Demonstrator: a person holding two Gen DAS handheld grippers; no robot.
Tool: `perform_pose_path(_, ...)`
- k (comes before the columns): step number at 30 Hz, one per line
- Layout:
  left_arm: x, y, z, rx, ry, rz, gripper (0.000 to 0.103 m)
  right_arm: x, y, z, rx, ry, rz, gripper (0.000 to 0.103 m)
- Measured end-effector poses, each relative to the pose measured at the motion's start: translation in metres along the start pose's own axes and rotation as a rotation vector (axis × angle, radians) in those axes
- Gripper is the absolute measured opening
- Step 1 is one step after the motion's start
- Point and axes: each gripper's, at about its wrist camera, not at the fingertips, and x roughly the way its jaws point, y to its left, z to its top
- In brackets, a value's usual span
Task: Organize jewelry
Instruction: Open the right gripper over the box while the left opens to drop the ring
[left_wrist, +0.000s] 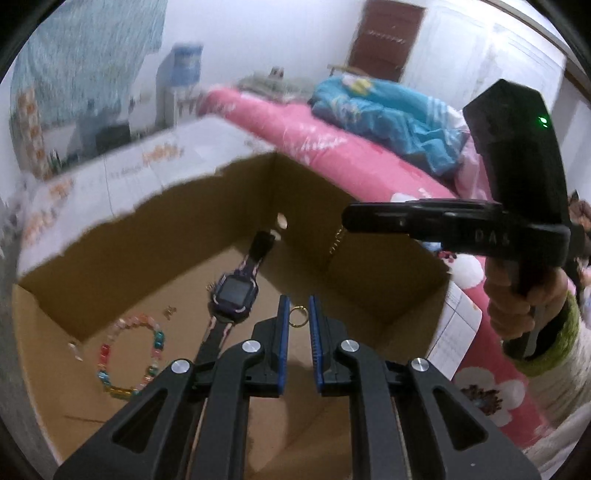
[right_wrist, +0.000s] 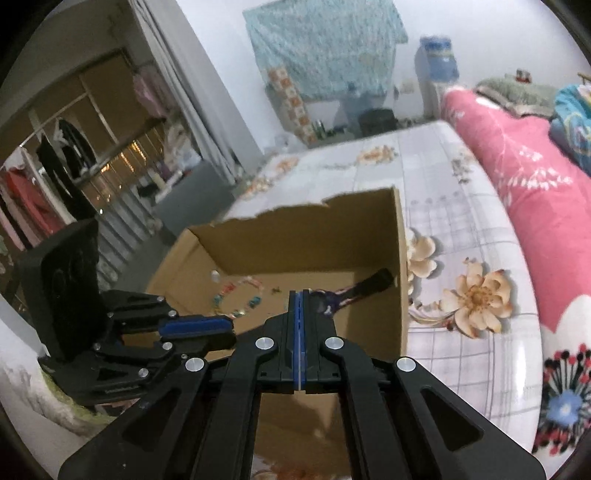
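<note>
The left gripper (left_wrist: 296, 314) is pointing forward and down with its fingers (left_wrist: 283, 321) parted by a narrow gap. The right gripper (right_wrist: 299, 314) is pointing forward with its blue-padded fingers (right_wrist: 294, 325) pressed together.

We see the cardboard box (left_wrist: 155, 236) open at the top, so entry is from above; its torn walls bar the sides. On its floor, the beaded bracelet (left_wrist: 129, 354) lies at 9 o'clock, the watch (left_wrist: 232, 295) at 11, and a gold ring (left_wrist: 298, 316) sits in the gap between our left gripper's (left_wrist: 296, 314) fingers. The right gripper (left_wrist: 424, 221) hangs over the 2 o'clock wall. Bare cardboard lies between bracelet and watch.
</note>
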Motion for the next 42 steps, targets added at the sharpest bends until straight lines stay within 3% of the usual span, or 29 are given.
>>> perform_pose_path(5, 0.014, 0.011, 0.005, -0.094, 0.075, -0.03, 0.014, 0.002, -0.008, 0.004, 0.007, 0.003, -0.013, 0.009)
perform_pose_path(7, 0.014, 0.016, 0.004, -0.124, 0.079, -0.042, 0.023, -0.002, -0.01, 0.005, 0.006, -0.013, -0.011, 0.011)
perform_pose_path(11, 0.013, 0.021, 0.002, -0.162, 0.078, -0.057, 0.024, -0.012, -0.014, 0.007, 0.023, -0.032, -0.008, 0.011)
perform_pose_path(24, -0.034, 0.011, -0.001, -0.118, -0.077, -0.034, 0.031, -0.061, -0.003, -0.002, 0.02, -0.13, -0.064, 0.021)
perform_pose_path(31, -0.082, -0.007, -0.029, -0.08, -0.199, -0.055, 0.042, -0.105, 0.013, -0.043, 0.038, -0.212, -0.1, 0.021)
perform_pose_path(37, -0.109, -0.033, -0.066, 0.018, -0.273, -0.103, 0.05, -0.121, 0.018, -0.087, 0.09, -0.213, -0.132, 0.021)
perform_pose_path(42, -0.097, -0.058, -0.094, 0.088, -0.236, -0.096, 0.052, -0.11, 0.009, -0.121, 0.194, -0.172, -0.118, 0.021)
